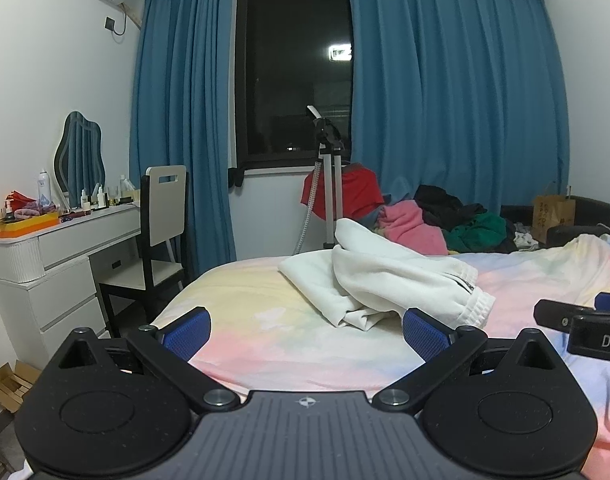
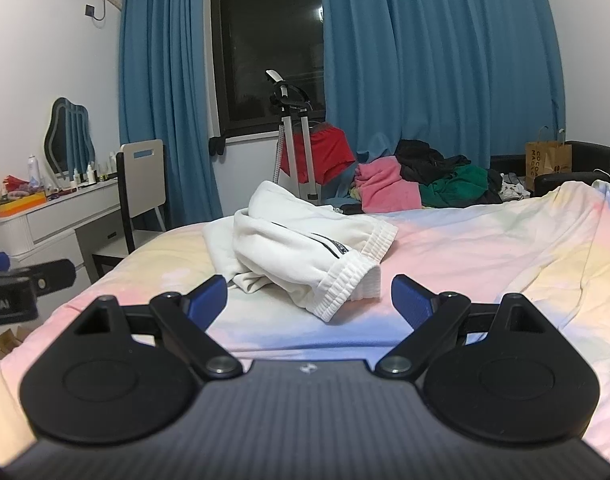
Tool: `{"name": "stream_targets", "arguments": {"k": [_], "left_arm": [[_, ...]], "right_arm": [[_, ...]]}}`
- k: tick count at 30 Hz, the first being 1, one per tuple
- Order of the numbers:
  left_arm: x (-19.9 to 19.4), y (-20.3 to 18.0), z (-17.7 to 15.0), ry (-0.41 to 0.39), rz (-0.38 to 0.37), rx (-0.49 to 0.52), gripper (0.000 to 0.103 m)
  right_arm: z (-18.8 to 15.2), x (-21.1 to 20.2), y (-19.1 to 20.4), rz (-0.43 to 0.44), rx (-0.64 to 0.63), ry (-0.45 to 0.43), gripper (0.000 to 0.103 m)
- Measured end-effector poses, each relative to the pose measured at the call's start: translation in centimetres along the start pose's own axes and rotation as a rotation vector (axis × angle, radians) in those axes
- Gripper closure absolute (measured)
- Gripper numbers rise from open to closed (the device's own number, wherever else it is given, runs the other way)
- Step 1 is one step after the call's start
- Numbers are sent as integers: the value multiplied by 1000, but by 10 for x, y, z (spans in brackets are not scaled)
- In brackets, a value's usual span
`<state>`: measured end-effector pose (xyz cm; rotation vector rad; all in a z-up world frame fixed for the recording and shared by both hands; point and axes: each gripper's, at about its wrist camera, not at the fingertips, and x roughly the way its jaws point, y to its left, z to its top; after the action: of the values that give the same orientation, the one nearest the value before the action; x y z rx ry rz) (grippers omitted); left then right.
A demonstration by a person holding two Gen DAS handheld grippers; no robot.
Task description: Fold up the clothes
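A crumpled white garment (image 1: 385,276) with ribbed cuffs lies bunched on the pastel bedsheet (image 1: 265,340), just beyond both grippers. In the right wrist view the same white garment (image 2: 301,252) shows a dark zip pocket and a ribbed hem nearest me. My left gripper (image 1: 307,330) is open, its blue pads wide apart and empty, short of the garment's near edge. My right gripper (image 2: 309,300) is also open and empty, with the ribbed hem lying just ahead between its fingers. The right gripper's tip (image 1: 577,320) shows at the right edge of the left wrist view.
A heap of pink, black and green clothes (image 1: 437,220) sits at the bed's far side beside a red garment on a steamer stand (image 1: 333,196). A white dressing table (image 1: 61,256) and chair (image 1: 161,224) stand left. A paper bag (image 1: 553,212) rests far right.
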<state>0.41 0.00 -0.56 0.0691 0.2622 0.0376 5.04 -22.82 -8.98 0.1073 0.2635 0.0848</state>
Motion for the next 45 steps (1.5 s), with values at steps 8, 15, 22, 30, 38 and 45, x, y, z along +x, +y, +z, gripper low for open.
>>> {"name": "stream_targets", "arguments": {"k": [8,15,22,30,38,45], "left_arm": [[2,4,-4,9,12,-8,0],[9,4,-13,32,17,-14,0],[33,-19,-26,74,25,76,0],[83,-75,-35,104,-21,267,0],[157,-150,-37,58,-65,406,0],[213,-213,-53,-4,-42,510,0]], "right_arm": [[2,1,-1,21,32,5,13],[2,5,0,0,25,49,13],[10,-2,-19,16,117,10,13],[10,1,-56,-66,245,3,13],[3,15,-87,-174,324,-31,13],[-2,31,-113,-252,406,-46,13]]}}
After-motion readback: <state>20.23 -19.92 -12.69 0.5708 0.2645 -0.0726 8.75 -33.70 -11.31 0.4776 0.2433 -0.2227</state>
